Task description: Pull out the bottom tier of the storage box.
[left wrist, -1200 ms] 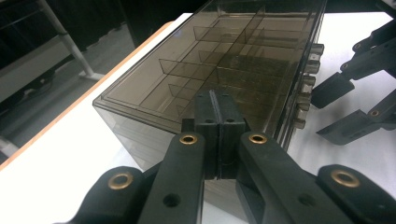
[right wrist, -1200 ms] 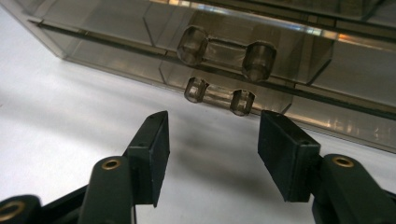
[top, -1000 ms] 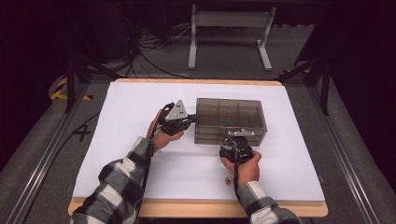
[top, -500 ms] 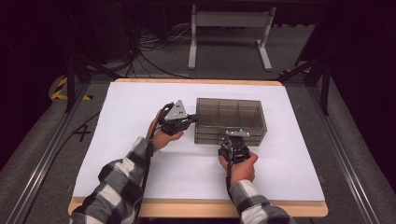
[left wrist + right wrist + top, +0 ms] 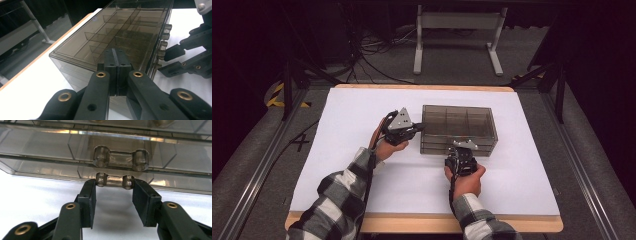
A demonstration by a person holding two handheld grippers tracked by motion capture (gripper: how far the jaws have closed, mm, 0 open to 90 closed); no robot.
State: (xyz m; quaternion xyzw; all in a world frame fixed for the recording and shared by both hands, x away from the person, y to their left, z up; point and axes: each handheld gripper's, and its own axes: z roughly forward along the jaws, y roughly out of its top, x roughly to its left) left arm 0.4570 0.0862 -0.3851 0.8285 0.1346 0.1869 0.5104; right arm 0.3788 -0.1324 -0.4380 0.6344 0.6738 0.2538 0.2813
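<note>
Item: smoky clear drawer box (image 5: 459, 129), lying on the white surface (image 5: 362, 107), right of centre, its long front facing the person.

High view: both hands at the box. Left gripper (image 5: 411, 131) at the box's left end; right gripper (image 5: 460, 154) at the front wall. Drawer pulls too small to make out from here.

Left gripper view: looks along the top of the box (image 5: 120, 32), showing the dividers inside and a row of pulls down the front. The fingers (image 5: 117, 72) are clenched pad to pad with nothing between, their tips resting against the end wall of the box. The right gripper (image 5: 183, 61) appears farther off at the front.

Right gripper view: close on two stacked drawer fronts. Upper handle (image 5: 120, 158) free. Lower handle (image 5: 114, 180) sits between the fingers (image 5: 87, 195), which have just been closing; the pads flank its two posts, at or just short of contact, not plainly pressing.

Surroundings: wooden-edged surface (image 5: 422, 87) under white sheet; grey floor; metal frame (image 5: 457, 30) and cables (image 5: 362, 55) beyond, dark room.
</note>
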